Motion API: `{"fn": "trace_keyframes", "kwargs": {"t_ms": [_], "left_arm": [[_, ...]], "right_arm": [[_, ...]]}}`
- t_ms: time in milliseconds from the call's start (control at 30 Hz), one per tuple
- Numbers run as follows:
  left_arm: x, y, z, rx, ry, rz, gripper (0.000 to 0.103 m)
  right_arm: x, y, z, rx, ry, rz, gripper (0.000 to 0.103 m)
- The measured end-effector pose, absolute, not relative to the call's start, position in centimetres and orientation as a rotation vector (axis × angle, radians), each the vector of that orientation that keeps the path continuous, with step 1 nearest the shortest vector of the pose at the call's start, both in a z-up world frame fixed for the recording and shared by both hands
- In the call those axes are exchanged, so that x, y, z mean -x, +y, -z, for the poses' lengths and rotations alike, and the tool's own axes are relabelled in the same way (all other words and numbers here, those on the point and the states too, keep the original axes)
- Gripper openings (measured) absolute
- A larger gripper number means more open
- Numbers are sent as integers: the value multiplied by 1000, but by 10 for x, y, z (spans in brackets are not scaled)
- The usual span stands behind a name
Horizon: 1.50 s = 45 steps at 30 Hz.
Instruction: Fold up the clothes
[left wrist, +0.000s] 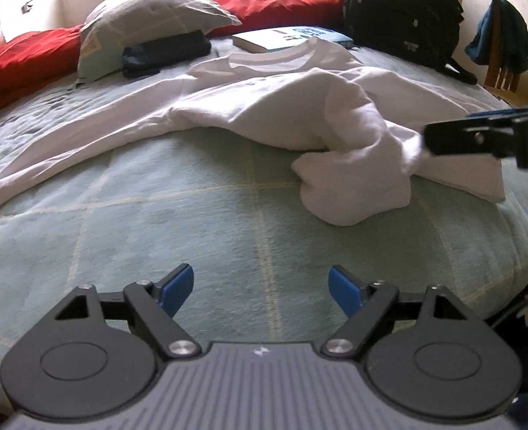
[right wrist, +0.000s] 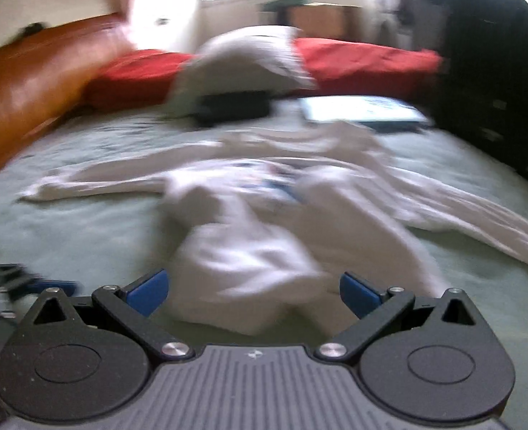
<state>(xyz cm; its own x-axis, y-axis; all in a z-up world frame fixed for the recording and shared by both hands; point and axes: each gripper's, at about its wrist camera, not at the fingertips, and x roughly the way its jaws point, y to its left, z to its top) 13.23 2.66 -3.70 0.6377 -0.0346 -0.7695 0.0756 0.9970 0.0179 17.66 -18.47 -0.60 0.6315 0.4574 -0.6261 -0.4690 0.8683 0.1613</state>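
Observation:
A white long-sleeved shirt [left wrist: 282, 96] lies crumpled across the pale green bedspread [left wrist: 192, 215], one sleeve stretched to the left and a bunched fold near the front right. My left gripper [left wrist: 261, 288] hovers open over bare bedspread, short of the shirt, with nothing between its blue pads. From the right edge my right gripper [left wrist: 479, 136] reaches in beside the bunched fabric. The right wrist view is blurred by motion. There the right gripper [right wrist: 253, 292] stands open, and the bunched part of the shirt [right wrist: 249, 215] lies just beyond and between its pads, which do not press on it.
At the head of the bed lie red pillows [left wrist: 282, 3], a grey pillow [left wrist: 149, 14] on a dark folded item [left wrist: 167, 52], and a book [left wrist: 292, 37]. A black backpack [left wrist: 407, 14] stands at the back right. A chair [left wrist: 504, 71] with a teal cloth stands beyond it.

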Motion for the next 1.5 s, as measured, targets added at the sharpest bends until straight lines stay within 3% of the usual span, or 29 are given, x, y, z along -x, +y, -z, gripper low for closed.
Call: {"fn": "trace_keyframes", "kwargs": {"t_ms": [133,367,1133,1500], "left_arm": [[-130,41,40,-44,879,20,83],[-127,55,43,-16,883,-1,83],[-133,23,47,-78,903,54,83],[-130,14,46,-96,897,94,83]], "right_arm": [[-171,-148,0,6,720,-652,103],[-190,-115,27,221,730,-369,103],[-233,-255,24,94,720,-172,103],[-162,-229,4,293,552,-334,103]]}}
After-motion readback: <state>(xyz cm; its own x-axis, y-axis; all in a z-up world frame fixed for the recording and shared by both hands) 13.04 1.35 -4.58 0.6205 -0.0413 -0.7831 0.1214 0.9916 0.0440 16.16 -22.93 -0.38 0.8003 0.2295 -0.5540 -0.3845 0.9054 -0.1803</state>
